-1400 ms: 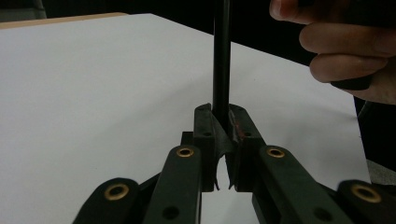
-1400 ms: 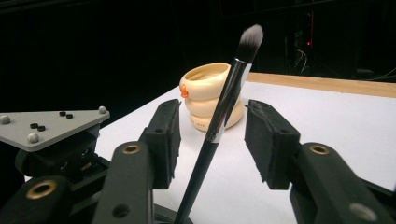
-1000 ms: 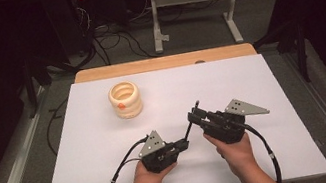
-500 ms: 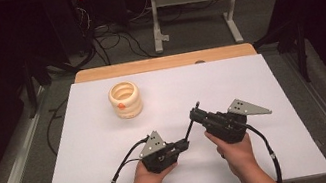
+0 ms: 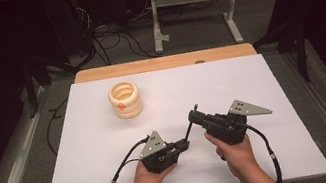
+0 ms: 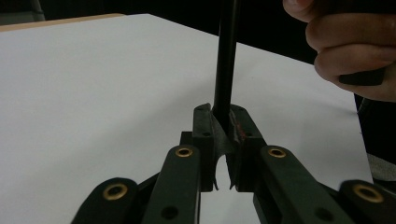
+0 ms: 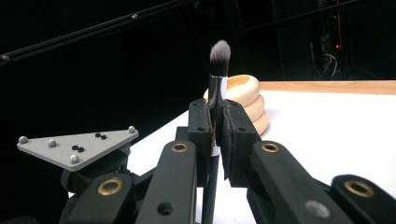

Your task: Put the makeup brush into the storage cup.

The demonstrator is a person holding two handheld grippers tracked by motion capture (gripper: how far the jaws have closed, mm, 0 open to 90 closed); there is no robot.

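Black grippers (image 5: 187,140), brass-ringed screws, grey triangular plates, trailing black cables.

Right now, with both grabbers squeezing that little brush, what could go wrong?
Both the left gripper and right gripper are shut on the thin makeup brush. If the hands pull or twist apart, its handle might bend or snap. If one lets go carelessly, the brush could swing and drop on the white table, well short of the ringed holder.
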